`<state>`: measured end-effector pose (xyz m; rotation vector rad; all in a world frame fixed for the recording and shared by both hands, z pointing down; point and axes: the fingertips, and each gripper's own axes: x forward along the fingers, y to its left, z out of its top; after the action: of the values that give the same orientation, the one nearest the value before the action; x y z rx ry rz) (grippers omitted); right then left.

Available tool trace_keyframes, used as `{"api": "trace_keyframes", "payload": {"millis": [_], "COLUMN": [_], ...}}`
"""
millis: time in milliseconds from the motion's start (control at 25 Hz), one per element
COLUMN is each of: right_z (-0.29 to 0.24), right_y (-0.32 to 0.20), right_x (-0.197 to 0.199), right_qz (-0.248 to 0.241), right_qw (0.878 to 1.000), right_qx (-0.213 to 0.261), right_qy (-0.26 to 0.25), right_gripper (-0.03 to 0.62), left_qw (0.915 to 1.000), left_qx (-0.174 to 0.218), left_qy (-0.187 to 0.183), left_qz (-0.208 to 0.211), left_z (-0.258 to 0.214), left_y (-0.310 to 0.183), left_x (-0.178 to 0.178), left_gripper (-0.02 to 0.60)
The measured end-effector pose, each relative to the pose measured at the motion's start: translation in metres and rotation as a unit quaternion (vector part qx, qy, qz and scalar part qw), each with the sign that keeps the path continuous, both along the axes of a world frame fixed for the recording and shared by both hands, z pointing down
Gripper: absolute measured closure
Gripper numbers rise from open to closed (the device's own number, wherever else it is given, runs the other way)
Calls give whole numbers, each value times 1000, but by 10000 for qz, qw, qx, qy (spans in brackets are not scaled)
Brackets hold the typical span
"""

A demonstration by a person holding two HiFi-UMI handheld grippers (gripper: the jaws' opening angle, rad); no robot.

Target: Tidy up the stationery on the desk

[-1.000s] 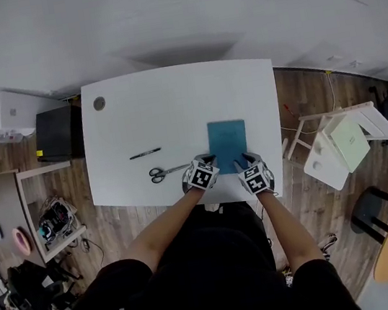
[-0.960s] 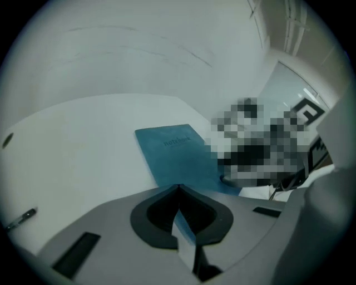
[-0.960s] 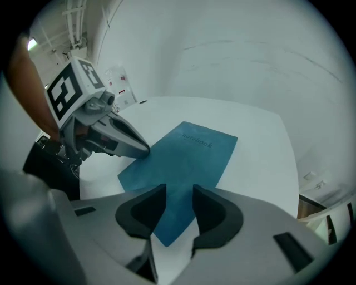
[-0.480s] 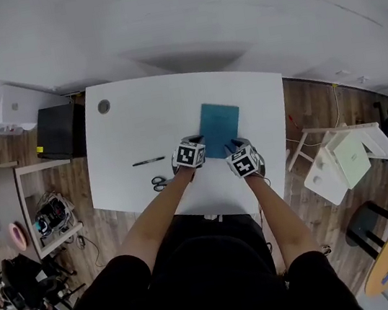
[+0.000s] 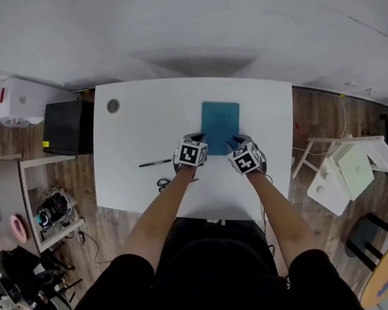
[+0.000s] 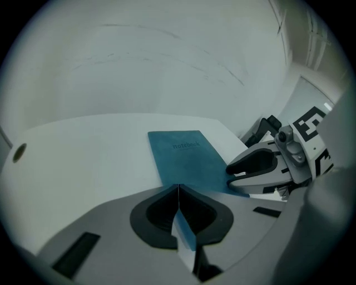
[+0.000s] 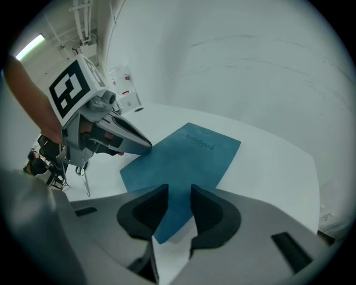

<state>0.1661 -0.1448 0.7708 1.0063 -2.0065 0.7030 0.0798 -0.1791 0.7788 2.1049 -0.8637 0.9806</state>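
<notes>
While the teal notebook (image 5: 221,126) lies flat on the white desk (image 5: 153,124), right of the desk's middle, both grippers sit at its near edge. It is closed, cover up, and the word "notebook" is printed on the cover.

The left gripper (image 5: 194,147) has its jaws pressed together. In the left gripper view (image 6: 178,188) they meet in a thin line just over the notebook's (image 6: 186,158) near left corner. The right gripper view shows that pointed tip (image 7: 142,145) touching the same corner of the notebook (image 7: 186,156).

The right gripper (image 5: 244,156) has its jaws a little apart. In its own view (image 7: 179,195) the near right corner of the notebook shows in the narrow gap between them, and the jaws are not closed on it. From the left gripper view, the right gripper (image 6: 239,167) rests low at the notebook's right side.

A black pen (image 5: 155,163) lies on the desk to the left of the left gripper, well apart from the notebook. Scissors (image 5: 163,185) lie nearer the front edge, partly hidden by the person's left forearm, and they show again in the right gripper view (image 7: 83,178). A round cable hole (image 5: 113,106) sits in the desk's far left corner.
</notes>
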Motion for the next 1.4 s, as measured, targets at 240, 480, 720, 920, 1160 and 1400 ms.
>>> {"api": "trace_keyframes", "payload": {"millis": [240, 480, 720, 920, 1160, 1400], "right_z": [-72, -102, -94, -100, -84, -49], "right_y": [-2, 45, 99, 97, 69, 50], "right_x": [-10, -51, -125, -186, -257, -300], "right_qz": [447, 280, -575, -1116, -1892, -2399], "right_qw": [9916, 9796, 9817, 9819, 9771, 9693], "right_qx": [567, 604, 497, 802, 840, 453], "right_qy": [-1076, -1898, -1743, -1302, -499, 301], "right_gripper": [500, 551, 549, 548, 548, 543], "left_qw": [9786, 9593, 9514, 9543, 9697, 9819], "left_qx": [579, 1083, 994, 784, 596, 437], "left_qy": [1433, 1680, 1164, 1090, 1161, 1164], "left_qz": [-1356, -1993, -2673, -2669, -2066, -1431], "left_z": [-76, -133, -113, -87, -71, -55], "left_y": [-1, 75, 143, 155, 144, 124], "left_x": [-29, -111, -202, -252, -273, -288], "left_gripper": [568, 568, 568, 568, 568, 568]}}
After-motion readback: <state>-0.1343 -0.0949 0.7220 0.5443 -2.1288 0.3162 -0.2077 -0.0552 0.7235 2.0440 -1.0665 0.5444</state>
